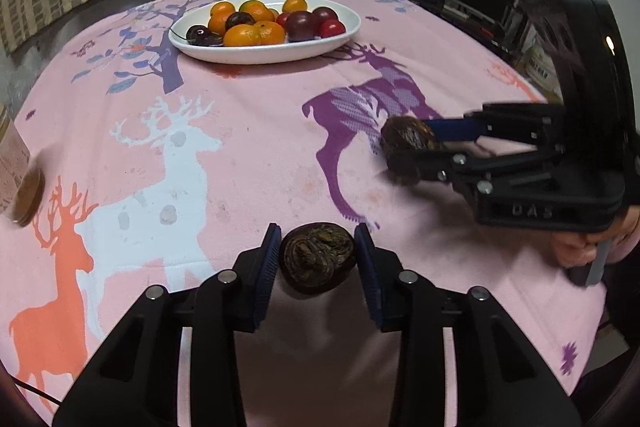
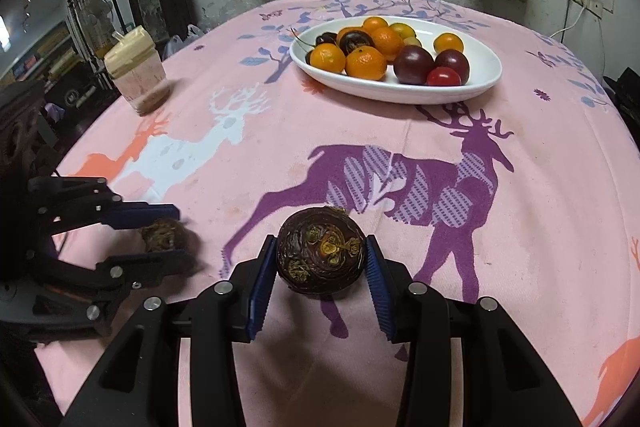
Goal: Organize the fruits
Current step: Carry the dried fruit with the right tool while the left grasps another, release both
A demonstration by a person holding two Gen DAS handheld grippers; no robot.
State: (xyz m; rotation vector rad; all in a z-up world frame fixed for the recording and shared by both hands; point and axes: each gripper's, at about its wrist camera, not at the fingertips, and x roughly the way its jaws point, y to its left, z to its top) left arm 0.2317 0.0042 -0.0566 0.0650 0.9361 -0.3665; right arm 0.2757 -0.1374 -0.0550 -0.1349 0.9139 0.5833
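Judging by its look, each dark brown, round, flattish corm resembling a water chestnut is small, light and firm, with a glossy ringed skin that could slip on a hard pinch. We hold two of them. Our left gripper [image 1: 316, 259] has one dark corm [image 1: 318, 258] between its ribbed blue pads [image 1: 269, 267]; a thin gap shows on either side, so the jaws stand slightly wider than the corm and we cannot tell whether they bear on it. It lies low over the pink deer-printed tablecloth [image 1: 240, 147], near the front edge. Our right gripper [image 2: 322, 259] brackets the second dark corm [image 2: 320, 251] across its widest part, the pads [image 2: 376, 267] touching its flanks, and it seems carried just above the cloth.

Taking them across the middle, where the sides are fullest, looks soundest to us; the tufted, flaky crown faces the camera and would give poor purchase. The serrated rubbery pads should bite the smooth skin well enough with moderate pressure.

Well beyond stands the white oval ceramic dish [image 2: 480, 83], shallow and glossy, holding dimpled mandarins [image 2: 366, 63], smooth purple plums [image 2: 414, 65] and a small red fruit [image 2: 443, 77]. A lidded plastic jar [image 2: 136, 75] stands off to the left.
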